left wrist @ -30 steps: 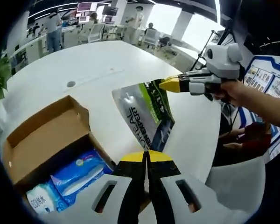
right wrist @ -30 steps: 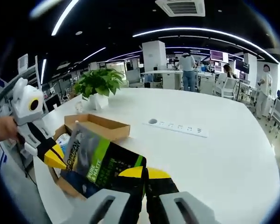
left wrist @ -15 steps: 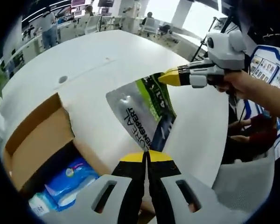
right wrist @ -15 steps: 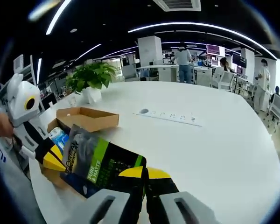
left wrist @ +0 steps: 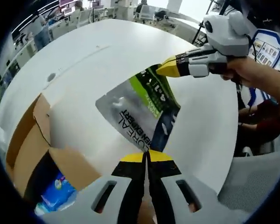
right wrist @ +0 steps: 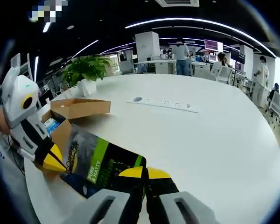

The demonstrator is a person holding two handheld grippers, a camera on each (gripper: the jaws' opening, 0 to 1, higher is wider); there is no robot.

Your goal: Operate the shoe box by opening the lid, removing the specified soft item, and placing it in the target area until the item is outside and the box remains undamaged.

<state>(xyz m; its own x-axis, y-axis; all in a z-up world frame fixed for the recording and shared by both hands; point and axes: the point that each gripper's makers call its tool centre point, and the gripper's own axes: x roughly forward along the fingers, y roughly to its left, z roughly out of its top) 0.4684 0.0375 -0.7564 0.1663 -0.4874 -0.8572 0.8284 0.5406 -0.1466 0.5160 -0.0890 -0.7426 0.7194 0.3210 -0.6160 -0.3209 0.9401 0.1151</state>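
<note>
The soft item is a flat foil pouch (left wrist: 141,115), silver at one part and green and dark at the other, printed with lettering. It hangs in the air between the two pairs of tongs, above the white bench (left wrist: 93,65) and clear of the shoe box (left wrist: 35,154), which sits open to the left of the left tongs (left wrist: 147,158) with blue packets (left wrist: 56,191) inside it.

The left tongs are pressed together on one edge of the pouch, right at their yellow tips. The right tongs (right wrist: 144,175) are likewise clamped on the opposite edge; in the left gripper view they come in from the upper right (left wrist: 170,67), pinching the green end. In the right gripper view the left tongs (right wrist: 51,161) reach in from the left and pinch the far silver edge of the pouch (right wrist: 100,163).

The long axis of the pouch runs roughly from one pair of tongs to the other, the sheet stretched between them, its printed face toward the left camera.

It looks light, thin and limp. It would probably sag or fold if one grip let go, and the glossy film may be slippery. The sealed edges seem the best places to hold, as they are stiffer than the middle. Pulling the two grips hard apart could crease or tear the film.
</note>
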